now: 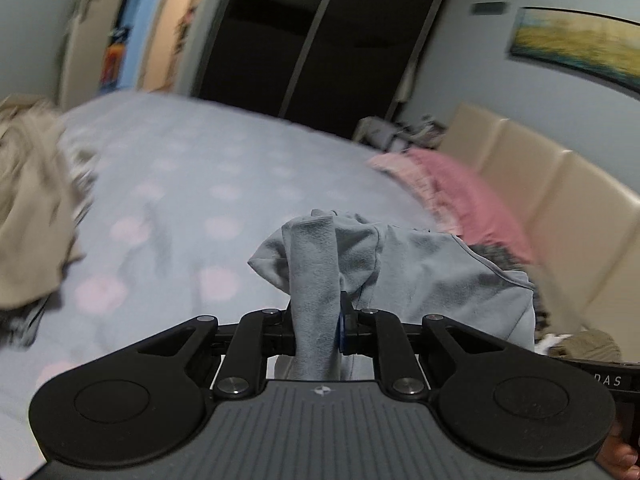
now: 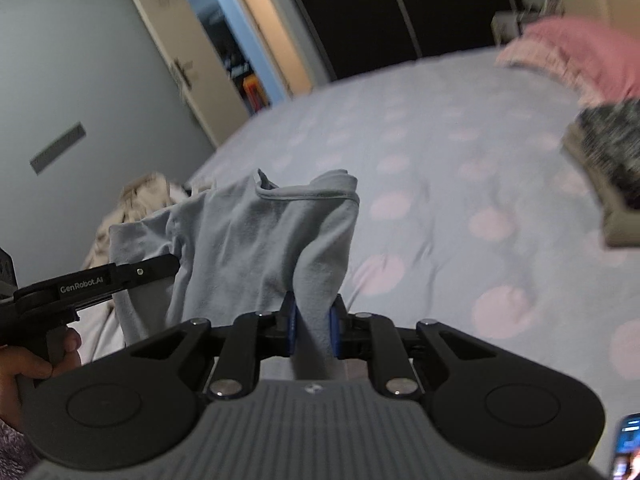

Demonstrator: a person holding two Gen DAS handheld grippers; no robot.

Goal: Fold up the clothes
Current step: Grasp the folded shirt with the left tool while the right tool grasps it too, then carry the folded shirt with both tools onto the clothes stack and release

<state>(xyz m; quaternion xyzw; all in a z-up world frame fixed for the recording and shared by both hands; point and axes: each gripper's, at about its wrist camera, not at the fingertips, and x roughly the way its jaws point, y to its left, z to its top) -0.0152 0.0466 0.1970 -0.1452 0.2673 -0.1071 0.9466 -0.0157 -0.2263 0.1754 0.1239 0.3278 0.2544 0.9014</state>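
We're holding the light blue garment bunched up at centre frame above the bed, left hand-held gripper and right hand-held gripper both pinching it (pretty blurry).

We see a bed in a lilac dotted cover mid-frame, a dark wardrobe top center, a cream padded headboard right, a painting upper right.
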